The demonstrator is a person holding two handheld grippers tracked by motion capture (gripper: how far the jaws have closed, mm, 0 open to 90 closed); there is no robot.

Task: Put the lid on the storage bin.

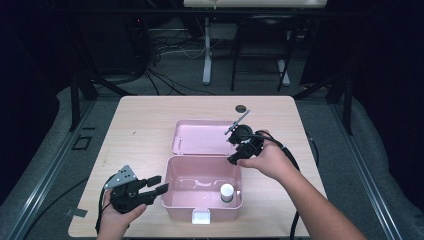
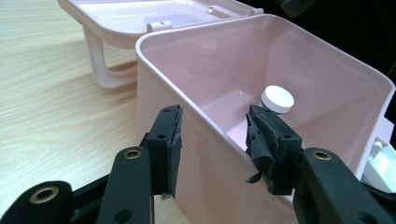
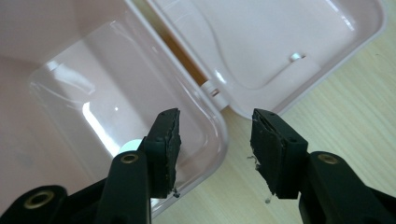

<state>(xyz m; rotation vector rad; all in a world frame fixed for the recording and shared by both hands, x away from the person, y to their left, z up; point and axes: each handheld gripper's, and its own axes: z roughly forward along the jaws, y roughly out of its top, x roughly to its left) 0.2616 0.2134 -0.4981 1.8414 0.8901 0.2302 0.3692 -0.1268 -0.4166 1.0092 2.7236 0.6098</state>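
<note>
Currently, the pink box (image 1: 200,197) stands open near the table's (image 1: 140,130) 6 o'clock edge, its lid (image 1: 202,136) swung back flat on the wood at the box's 12 o'clock side. A small white-capped bottle (image 1: 227,192) stands upright inside the box, at the 4 o'clock corner of its floor, apart from both grippers.

Progress, as a judgement: the bottle appears to be already stowed and the hand clear of it. What is left looks like bringing the lid over and fastening the white latch (image 1: 200,216) at the box's 6 o'clock wall. Neither step has begun; the lid lies fully open.

Left gripper (image 1: 156,187): positioned at the box's 8 o'clock side, jaws wide apart and holding nothing. In the left gripper view the left gripper (image 2: 215,147) straddles the box's near wall (image 2: 205,154), one jaw outside and one inside over the rim; whether either pad touches the wall cannot be told. The bottle cap (image 2: 277,99) lies beyond the inner jaw.

Right gripper (image 1: 236,159): held above the box's 1 o'clock corner, by the hinge line. In the right gripper view the right gripper (image 3: 212,147) has its jaws wide apart and empty, pointing down at the box rim with the lid (image 3: 280,42) beyond. It touches nothing that can be seen.
</note>
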